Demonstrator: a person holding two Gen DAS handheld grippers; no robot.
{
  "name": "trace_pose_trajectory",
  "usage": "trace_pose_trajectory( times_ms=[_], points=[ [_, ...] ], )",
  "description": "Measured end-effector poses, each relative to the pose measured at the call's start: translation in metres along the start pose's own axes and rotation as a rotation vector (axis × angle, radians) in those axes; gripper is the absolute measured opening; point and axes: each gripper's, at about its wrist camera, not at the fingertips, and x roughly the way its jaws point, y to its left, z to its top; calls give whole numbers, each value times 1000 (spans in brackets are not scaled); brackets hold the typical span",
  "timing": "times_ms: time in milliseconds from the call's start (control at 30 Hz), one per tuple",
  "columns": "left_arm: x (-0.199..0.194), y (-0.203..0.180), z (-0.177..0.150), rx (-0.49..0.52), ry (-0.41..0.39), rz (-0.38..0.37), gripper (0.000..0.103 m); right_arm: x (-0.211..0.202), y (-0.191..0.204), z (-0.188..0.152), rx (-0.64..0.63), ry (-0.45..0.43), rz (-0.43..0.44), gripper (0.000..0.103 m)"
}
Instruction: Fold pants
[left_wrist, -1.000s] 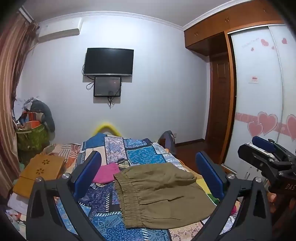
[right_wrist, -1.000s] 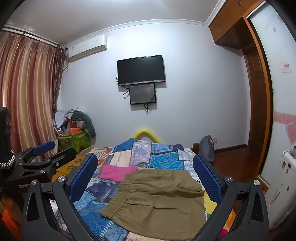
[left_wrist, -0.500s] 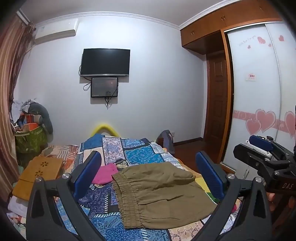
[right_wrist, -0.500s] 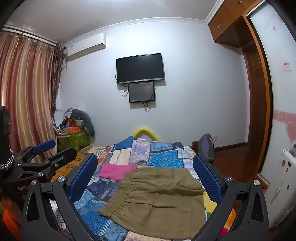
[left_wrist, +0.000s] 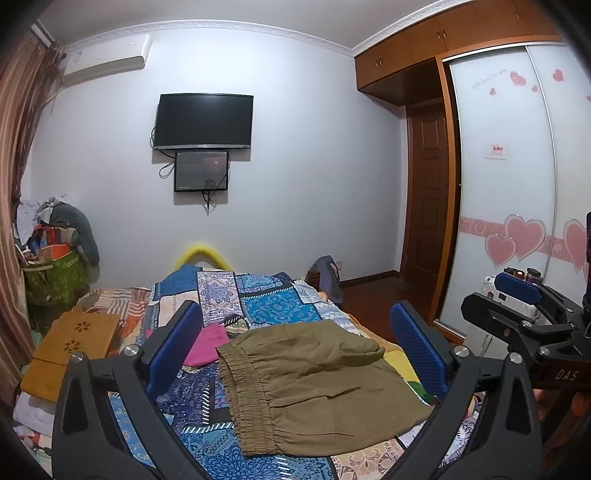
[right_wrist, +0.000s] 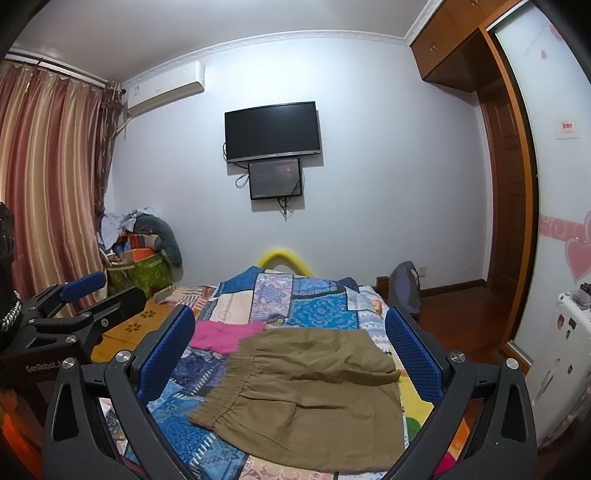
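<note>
On the bed (left_wrist: 280, 302), folded pants (left_wrist: 314, 380) beyond both tools (left_wrist: 295, 347) (right_wrist: 291, 350), fingers apart.

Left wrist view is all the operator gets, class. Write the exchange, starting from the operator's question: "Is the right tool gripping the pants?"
Observer: No. The right tool has its pads wide apart with nothing between them. The olive pants lie on the quilt beyond it.
Operator: Where does my left tool sit from that side?
Observer: The left tool shows at the left, near the wooden board, apart from the pants.
Operator: What is on the far right?
Observer: A white appliance with stickers on its front, to the right of the bed.
</note>
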Motion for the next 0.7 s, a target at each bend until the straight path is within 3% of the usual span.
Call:
trace_pose_trajectory(
  times_ms=[700],
  points=[
    [1, -2, 2, 9, 1, 6, 103, -3, -4, 4, -2, -1, -9, 103]
  ],
)
